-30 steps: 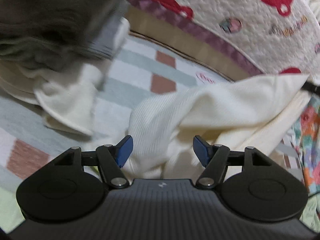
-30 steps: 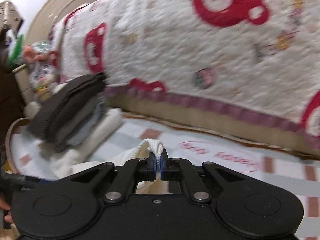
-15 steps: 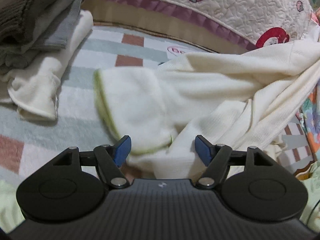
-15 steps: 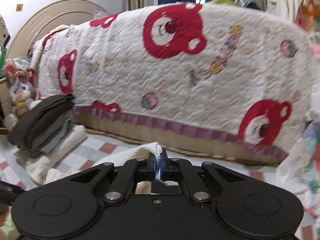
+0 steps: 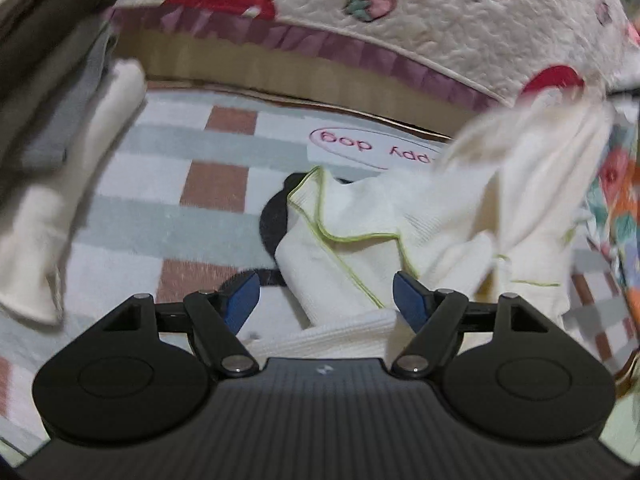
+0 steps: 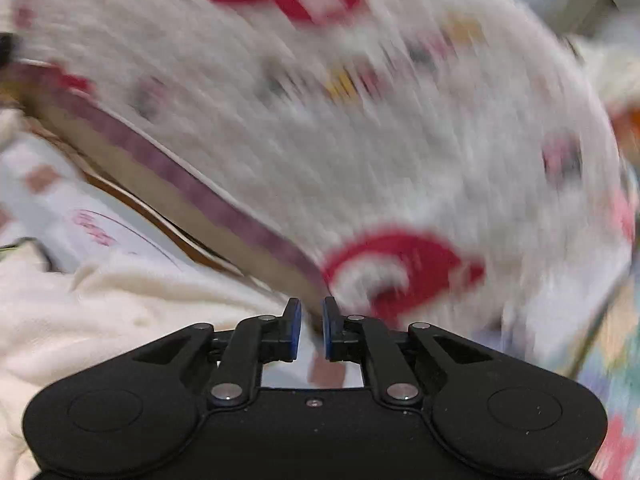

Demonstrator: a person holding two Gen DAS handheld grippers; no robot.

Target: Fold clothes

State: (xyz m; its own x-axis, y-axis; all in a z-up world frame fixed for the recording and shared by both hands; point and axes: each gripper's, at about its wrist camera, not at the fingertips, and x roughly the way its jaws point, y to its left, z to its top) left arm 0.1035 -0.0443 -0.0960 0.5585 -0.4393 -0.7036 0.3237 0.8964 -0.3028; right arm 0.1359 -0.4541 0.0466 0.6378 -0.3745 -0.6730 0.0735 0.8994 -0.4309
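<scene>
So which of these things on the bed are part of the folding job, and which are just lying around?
Part of the job:
- cream garment with green edging
- folded stack at the left
- left gripper, open above the garment
- right gripper, slightly open, nothing between its pads

Just lying about:
- bear-print quilt
- checked sheet
- floral cloth

The left gripper (image 5: 322, 294) angles downward over the cream garment (image 5: 360, 232), its blue pads (image 5: 240, 300) spread wide and still parting; cloth lies between them, but neither pad presses it. The right gripper (image 6: 307, 328) (its view badly smeared) sits to the right of that garment, jaws just opening to a narrow gap with nothing between them.
</scene>
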